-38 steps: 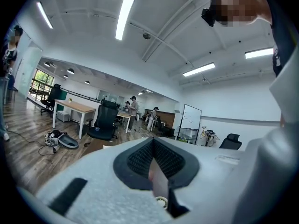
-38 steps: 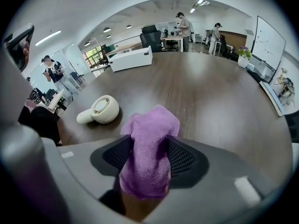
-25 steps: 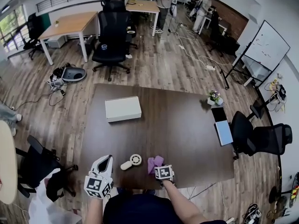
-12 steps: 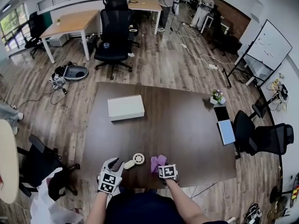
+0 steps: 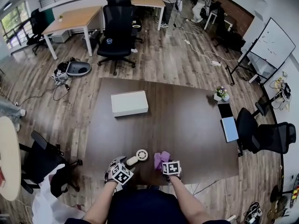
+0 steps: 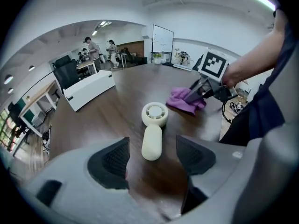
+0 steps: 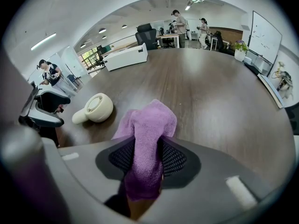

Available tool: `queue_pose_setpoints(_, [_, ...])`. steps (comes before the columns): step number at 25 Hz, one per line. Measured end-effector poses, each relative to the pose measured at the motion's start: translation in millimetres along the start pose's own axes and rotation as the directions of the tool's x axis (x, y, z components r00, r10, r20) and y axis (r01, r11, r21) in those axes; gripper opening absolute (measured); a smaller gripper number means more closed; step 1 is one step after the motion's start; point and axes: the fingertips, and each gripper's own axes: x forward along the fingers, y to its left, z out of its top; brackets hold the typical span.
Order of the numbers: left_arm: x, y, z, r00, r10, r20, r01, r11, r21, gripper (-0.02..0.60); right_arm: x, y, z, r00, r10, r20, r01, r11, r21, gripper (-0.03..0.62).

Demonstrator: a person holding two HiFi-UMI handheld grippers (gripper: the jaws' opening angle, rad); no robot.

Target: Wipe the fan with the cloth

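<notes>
Left gripper (image 6: 153, 158): jaws just opened wide, gripping nothing; handheld fan (image 6: 153, 125) at 12 o'clock, its handle between the tips.
Right gripper (image 7: 147, 158): clamped on purple cloth (image 7: 148, 122); fan at 10 o'clock.
Do well: seat handle deep, squeeze squarely, then wipe.

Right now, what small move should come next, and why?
Probably ease the left claw forward and close on the fan by its handle. That claw's jaws have just been opening and hold nothing; the handle lies just ahead. The right claw already grips the cloth.
</notes>
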Motion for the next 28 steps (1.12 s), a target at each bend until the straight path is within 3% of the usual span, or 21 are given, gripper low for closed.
queue_pose_setpoints(5, [27.4,-2.6,-18.0,0.992,-0.049,-0.119,0.060,0.994,0.088,0.311,4.2,4.1,-2.7,1.000,0.012,-0.003,-0.012,1.000,0.009,0.158])
queue_pose_setpoints(10, [43.6,-0.3,-21.3,0.987,-0.052,-0.152,0.067,0.993,0.095,0.234,2.6,3.6,-3.3,1.000,0.015,-0.004,-0.015,1.000,0.014,0.158])
queue_pose_setpoints(13, [49.4,-0.2,-26.4,0.983,-0.048,-0.179,0.068,0.992,0.111,0.225,2.7,2.9,-1.5,1.000,0.022,-0.003,-0.022,1.000,0.007,0.158])
queue_pose_setpoints(20, [54.2,1.1,-26.5,0.988,-0.018,-0.156,0.035,0.994,0.103,0.189,0.0,-1.8,-0.6,1.000,0.018,0.002,-0.018,1.000,0.009,0.158])
queue_pose_setpoints(25, [49.8,-2.5,-27.5,0.987,-0.021,-0.157,0.042,0.990,0.131,0.189,-5.3,-0.6,-0.5,1.000,0.007,0.001,-0.007,1.000,0.009,0.150])
queue_pose_setpoints(28, [45.9,-17.1,-28.2,0.987,-0.038,-0.157,0.063,0.985,0.160,0.189,-27.0,4.1,5.3,0.999,-0.005,0.050,0.007,0.999,-0.032,0.130])
